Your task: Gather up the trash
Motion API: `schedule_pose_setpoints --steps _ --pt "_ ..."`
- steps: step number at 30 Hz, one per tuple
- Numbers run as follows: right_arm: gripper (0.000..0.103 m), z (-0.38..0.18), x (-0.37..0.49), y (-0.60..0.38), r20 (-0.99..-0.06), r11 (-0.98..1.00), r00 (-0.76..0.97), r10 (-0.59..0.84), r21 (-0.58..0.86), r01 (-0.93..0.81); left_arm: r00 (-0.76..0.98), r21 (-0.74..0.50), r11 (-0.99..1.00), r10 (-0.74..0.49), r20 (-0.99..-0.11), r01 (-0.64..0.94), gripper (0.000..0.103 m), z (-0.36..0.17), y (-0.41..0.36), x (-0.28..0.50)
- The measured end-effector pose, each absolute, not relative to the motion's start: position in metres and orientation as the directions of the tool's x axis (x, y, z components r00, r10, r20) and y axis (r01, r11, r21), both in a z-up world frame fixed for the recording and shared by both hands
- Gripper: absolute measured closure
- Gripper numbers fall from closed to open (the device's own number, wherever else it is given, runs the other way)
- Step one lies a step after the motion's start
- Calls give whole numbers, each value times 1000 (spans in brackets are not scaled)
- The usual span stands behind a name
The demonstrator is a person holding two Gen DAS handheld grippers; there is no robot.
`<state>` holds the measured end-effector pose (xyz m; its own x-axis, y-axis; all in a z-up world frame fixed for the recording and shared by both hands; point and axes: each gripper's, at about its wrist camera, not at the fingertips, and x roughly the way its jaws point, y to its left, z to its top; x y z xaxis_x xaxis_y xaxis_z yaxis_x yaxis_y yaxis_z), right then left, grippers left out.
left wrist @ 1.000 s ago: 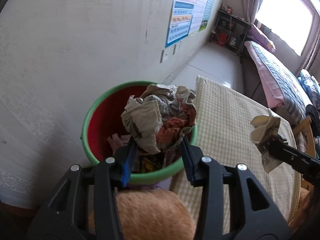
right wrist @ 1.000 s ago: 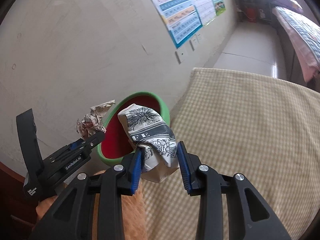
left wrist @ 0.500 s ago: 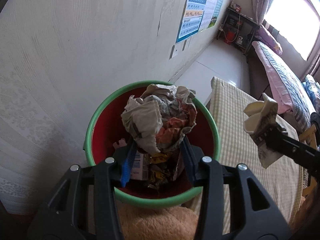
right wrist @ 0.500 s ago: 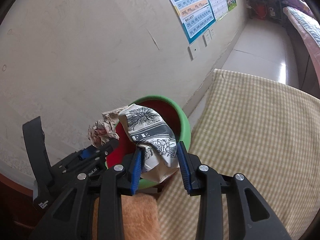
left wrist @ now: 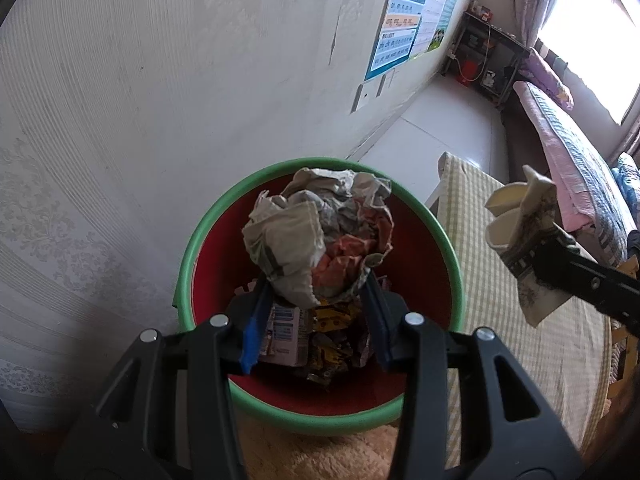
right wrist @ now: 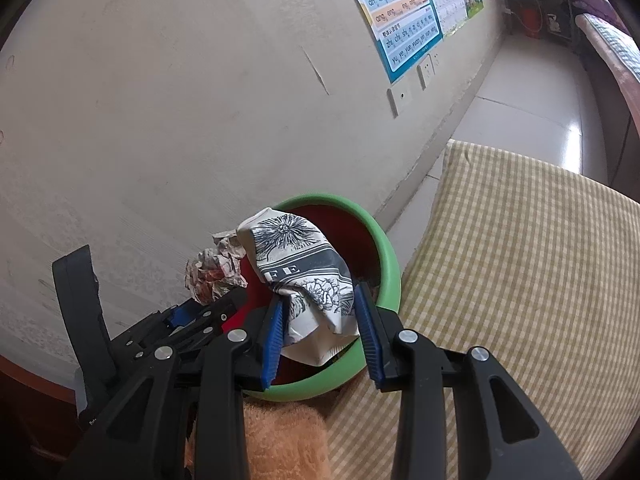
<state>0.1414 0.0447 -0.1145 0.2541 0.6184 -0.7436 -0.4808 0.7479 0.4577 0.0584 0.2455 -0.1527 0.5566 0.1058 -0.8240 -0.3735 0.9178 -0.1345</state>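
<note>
A bin with a green rim and red inside stands by the wall, with wrappers at its bottom. My left gripper is shut on a crumpled newspaper ball and holds it over the middle of the bin. My right gripper is shut on a crushed paper cup with a black flower print, held over the bin's near rim. The cup also shows in the left wrist view, right of the bin. The newspaper ball shows in the right wrist view.
A table with a yellow checked cloth lies right of the bin. A patterned wall with a poster runs behind it. An orange fuzzy cloth lies below the grippers. A bed stands far right.
Both grippers have moved toward the wall. The newspaper ball went from the bin's near edge to over its middle. The cup has come over the rim. Both grips are unchanged.
</note>
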Motion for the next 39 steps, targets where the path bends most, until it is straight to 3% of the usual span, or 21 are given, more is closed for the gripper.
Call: schedule_pose_setpoints --steps 4,6,7,13,18,21,23,27,29,32,39 --pt "68 -111 139 47 -739 741 254 624 457 -491 553 -125 916 118 -825 -382 56 -154 247 61" --pt "52 -109 139 49 -732 728 246 636 461 -508 546 -113 908 139 -826 -403 32 -155 248 61" --pt "45 -107 137 48 -726 729 261 636 454 -513 548 -114 904 145 -824 -411 29 -154 249 60" --pt "44 -88 117 13 -685 751 365 630 419 -510 570 -130 896 152 -808 -424 24 -139 242 47" --pt "33 -68 92 -55 -629 808 515 582 377 -453 669 -128 925 157 -727 -356 5 -102 198 39" --pt "23 -51 69 -104 -577 854 630 519 321 -409 744 -109 949 159 -649 -297 5 -72 160 37" --pt "7 -38 49 -132 -519 879 709 476 277 -388 794 -112 961 142 -591 -255 5 -52 133 35" --pt "7 -17 0 -187 -280 918 879 385 211 -335 867 -107 974 125 -483 -201 5 -17 87 32" --pt "7 -19 -16 -205 -213 953 934 287 163 -256 895 -99 978 123 -429 -182 5 -3 66 31" --pt "7 -31 -17 -228 -254 974 943 215 130 -187 913 -88 979 138 -384 -184 5 14 37 30" --pt "7 -59 -23 -264 -342 981 926 159 161 -109 897 -3 977 196 -397 -214 5 22 -15 23"
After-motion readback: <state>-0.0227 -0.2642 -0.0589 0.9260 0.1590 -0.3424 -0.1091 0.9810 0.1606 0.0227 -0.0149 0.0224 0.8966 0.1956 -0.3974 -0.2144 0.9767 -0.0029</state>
